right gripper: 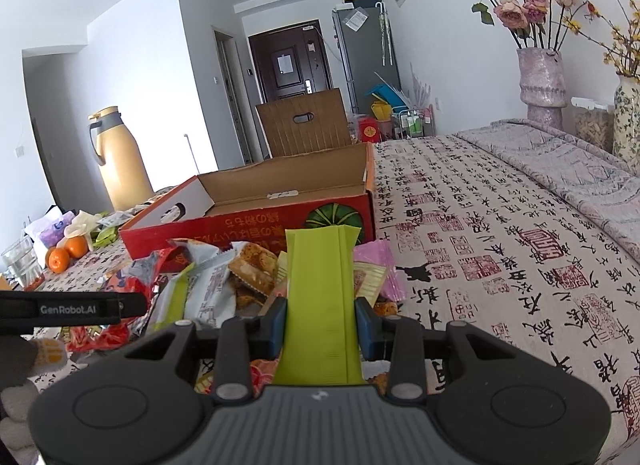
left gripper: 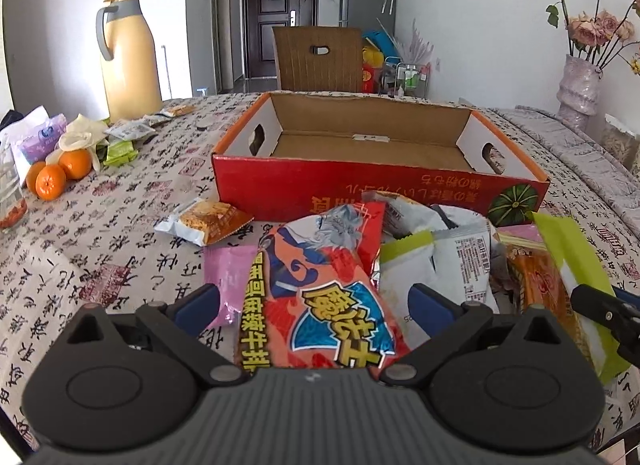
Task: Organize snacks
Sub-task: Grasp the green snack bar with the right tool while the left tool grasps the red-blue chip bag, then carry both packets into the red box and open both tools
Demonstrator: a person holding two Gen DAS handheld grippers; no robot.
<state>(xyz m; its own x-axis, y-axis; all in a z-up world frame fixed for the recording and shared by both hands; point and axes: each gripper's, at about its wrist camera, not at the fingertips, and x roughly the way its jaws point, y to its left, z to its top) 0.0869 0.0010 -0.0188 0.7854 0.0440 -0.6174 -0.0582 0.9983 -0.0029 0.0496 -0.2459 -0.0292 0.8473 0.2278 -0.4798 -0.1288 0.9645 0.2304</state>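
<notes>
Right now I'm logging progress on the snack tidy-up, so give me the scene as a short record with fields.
box: red cardboard box, open, nothing visible inside
snack pile: loose packets on the tablecloth in front of the box
right gripper: shut on green packet
left gripper: open, jaws either side of a red-orange snack bag, not pressing it
aside: oranges, yellow thermos jug

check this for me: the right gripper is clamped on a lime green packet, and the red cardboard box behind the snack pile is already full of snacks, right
One thing is off: the red cardboard box is empty. The left wrist view looks straight into it and shows only bare brown floor. The rest holds: in the right wrist view the right gripper is clamped on the lime green packet, and the box sits behind the snack pile.
</notes>
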